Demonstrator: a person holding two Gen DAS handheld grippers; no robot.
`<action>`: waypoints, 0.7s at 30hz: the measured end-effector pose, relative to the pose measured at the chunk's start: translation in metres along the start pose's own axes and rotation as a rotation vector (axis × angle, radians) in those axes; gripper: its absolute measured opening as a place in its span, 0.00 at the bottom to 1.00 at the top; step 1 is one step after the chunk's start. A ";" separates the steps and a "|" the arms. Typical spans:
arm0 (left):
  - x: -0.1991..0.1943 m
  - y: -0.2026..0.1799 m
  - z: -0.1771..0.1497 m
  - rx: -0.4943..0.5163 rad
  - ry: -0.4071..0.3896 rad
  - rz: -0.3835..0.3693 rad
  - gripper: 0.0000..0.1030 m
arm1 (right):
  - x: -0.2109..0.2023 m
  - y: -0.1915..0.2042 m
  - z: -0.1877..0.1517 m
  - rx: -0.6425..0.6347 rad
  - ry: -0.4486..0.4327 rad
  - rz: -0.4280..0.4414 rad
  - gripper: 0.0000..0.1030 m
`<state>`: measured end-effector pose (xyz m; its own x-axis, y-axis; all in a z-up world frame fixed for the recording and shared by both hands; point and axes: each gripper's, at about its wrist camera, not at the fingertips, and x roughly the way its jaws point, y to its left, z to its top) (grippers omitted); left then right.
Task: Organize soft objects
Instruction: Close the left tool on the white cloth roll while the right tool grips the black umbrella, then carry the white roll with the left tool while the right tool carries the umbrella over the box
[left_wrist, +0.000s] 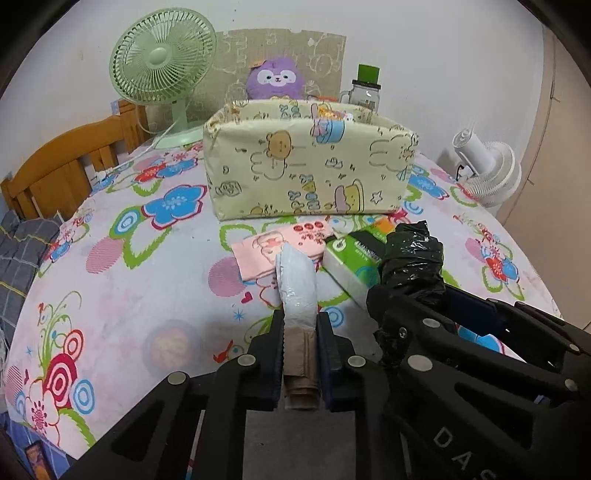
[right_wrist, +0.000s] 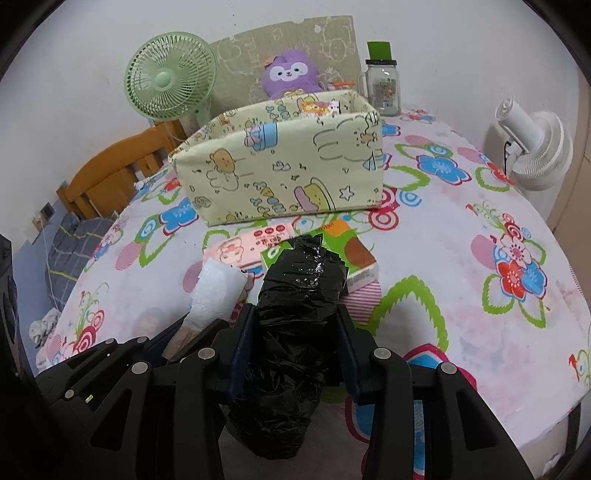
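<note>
From the left wrist, the left gripper (left_wrist: 300, 328) is clamped on a slim white bag roll (left_wrist: 295, 280) with a brown cardboard core, its tip pointing far over a pink tissue pack (left_wrist: 284, 245) lying flat on the flowered tablecloth (left_wrist: 129, 295). Just right of it, the right gripper's black bag roll (left_wrist: 412, 258) hangs over a green tissue pack (left_wrist: 354, 264). The yellow fabric bin (left_wrist: 310, 166) stands just beyond both packs, open at the top.

From the right wrist, the right gripper (right_wrist: 297, 332) is closed on the thick black roll, pads pressing both flanks. The white roll shows near left, and the bin sits far and slightly left, its near wall higher than the packs.

Both rolls look ready to go into the bin. To do that well, I would lift each enough to clear the near wall, keep the two hands apart so the rolls do not knock together, and release only once each roll is well inside; the crinkled black plastic may slip or snag.
</note>
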<state>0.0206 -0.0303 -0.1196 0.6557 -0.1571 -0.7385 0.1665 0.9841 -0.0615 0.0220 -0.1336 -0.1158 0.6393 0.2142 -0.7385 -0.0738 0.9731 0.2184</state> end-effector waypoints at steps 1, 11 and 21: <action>-0.003 -0.001 0.002 0.001 -0.006 0.000 0.14 | -0.002 0.000 0.002 -0.001 -0.006 0.000 0.44; -0.023 -0.006 0.020 0.018 -0.053 0.005 0.14 | -0.024 0.003 0.018 -0.002 -0.059 0.006 0.44; -0.043 -0.010 0.040 0.029 -0.104 0.009 0.14 | -0.049 0.004 0.036 -0.004 -0.115 0.010 0.44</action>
<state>0.0198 -0.0366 -0.0606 0.7300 -0.1577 -0.6650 0.1807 0.9829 -0.0347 0.0176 -0.1434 -0.0561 0.7220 0.2128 -0.6583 -0.0834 0.9713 0.2226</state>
